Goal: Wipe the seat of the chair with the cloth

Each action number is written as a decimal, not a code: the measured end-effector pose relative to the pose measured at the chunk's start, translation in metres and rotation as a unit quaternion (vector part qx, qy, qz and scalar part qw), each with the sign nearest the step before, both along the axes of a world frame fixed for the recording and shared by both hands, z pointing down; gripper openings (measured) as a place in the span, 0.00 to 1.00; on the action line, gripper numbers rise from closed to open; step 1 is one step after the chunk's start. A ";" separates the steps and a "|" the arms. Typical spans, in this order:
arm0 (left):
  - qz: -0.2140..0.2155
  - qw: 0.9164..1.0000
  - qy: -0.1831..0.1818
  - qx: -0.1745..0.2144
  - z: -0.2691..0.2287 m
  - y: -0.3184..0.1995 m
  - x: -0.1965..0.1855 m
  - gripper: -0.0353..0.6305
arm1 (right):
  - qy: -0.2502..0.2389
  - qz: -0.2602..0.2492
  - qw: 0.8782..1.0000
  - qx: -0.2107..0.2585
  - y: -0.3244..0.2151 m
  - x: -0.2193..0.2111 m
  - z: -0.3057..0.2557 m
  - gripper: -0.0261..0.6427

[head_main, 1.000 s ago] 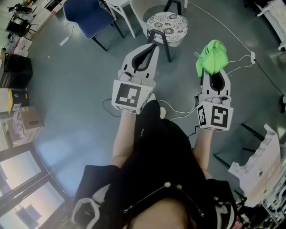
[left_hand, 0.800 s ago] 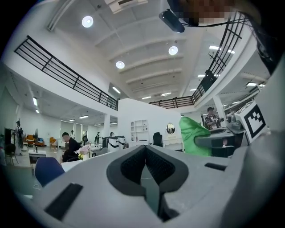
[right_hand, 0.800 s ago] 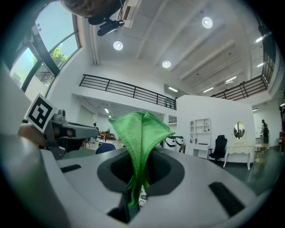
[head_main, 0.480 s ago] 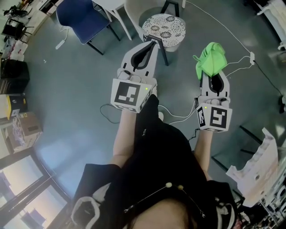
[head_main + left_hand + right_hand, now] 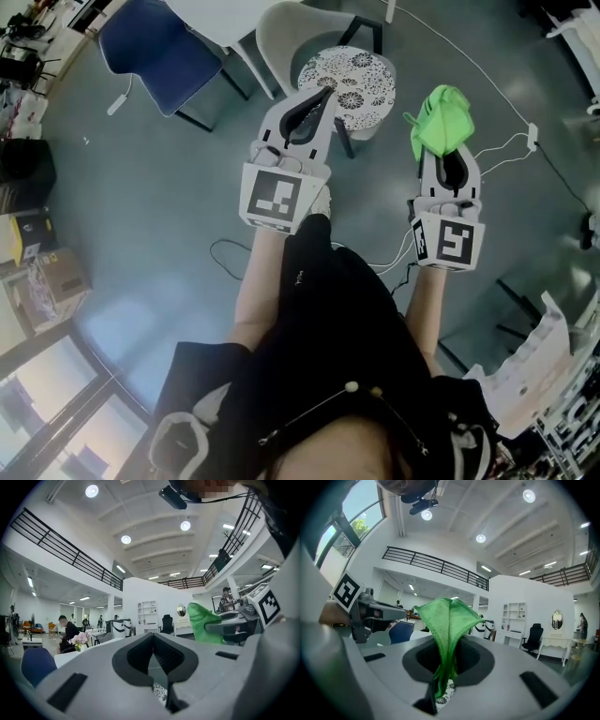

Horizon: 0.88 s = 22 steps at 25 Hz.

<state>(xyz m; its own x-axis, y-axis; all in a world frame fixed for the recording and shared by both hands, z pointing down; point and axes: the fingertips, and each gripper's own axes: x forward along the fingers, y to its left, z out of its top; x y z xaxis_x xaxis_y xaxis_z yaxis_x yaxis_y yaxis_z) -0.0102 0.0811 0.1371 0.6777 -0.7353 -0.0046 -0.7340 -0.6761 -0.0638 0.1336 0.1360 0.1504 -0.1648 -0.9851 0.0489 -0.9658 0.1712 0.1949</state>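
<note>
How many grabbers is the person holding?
2. The left gripper is shut and empty, and in the head view its tips overlap the patterned seat. The right gripper is beside it, shut on the green cloth. None seem hidden.

Seat top: the chair's patterned seat (image 5: 349, 75) lies bare and open from above.
Seat, near edge: the left claw (image 5: 324, 92), jaws together, hangs over this edge; a dark chair leg (image 5: 341, 127) slants out below it.
Seat, far-left edge: the pale backrest (image 5: 279, 28) curves round it and bars that side.
Left of the seat: a white table leg (image 5: 246, 58) and a blue chair (image 5: 155, 42) stand near.
Right of the seat: open floor (image 5: 525, 225), crossed by a white cable (image 5: 469, 58); the right claw (image 5: 442, 150) hangs here with the green cloth (image 5: 442, 117) pinched in its jaws.
Between the claws: free floor.
</note>
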 end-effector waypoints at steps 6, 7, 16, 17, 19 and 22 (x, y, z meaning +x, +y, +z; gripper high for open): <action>-0.007 1.000 0.000 -0.005 0.002 -0.067 -0.010 0.06 | -0.001 -0.001 1.000 -0.007 -0.068 -0.003 0.003 0.11; -0.008 1.000 0.001 -0.010 0.006 -0.075 -0.010 0.06 | 0.002 0.000 1.000 -0.015 -0.077 -0.002 0.008 0.11; -0.024 0.998 0.004 -0.054 0.044 -0.135 -0.005 0.06 | 0.087 -0.016 0.992 -0.090 -0.186 0.015 0.075 0.11; -0.027 0.998 0.003 -0.062 0.051 -0.142 -0.003 0.06 | 0.094 -0.022 0.990 -0.104 -0.202 0.017 0.088 0.11; -0.035 0.997 0.002 -0.071 0.060 -0.157 0.001 0.06 | 0.107 -0.044 0.984 -0.139 -0.235 0.017 0.117 0.11; -0.048 0.995 -0.002 -0.085 0.081 -0.182 0.005 0.06 | 0.151 -0.093 0.969 -0.172 -0.279 0.008 0.157 0.11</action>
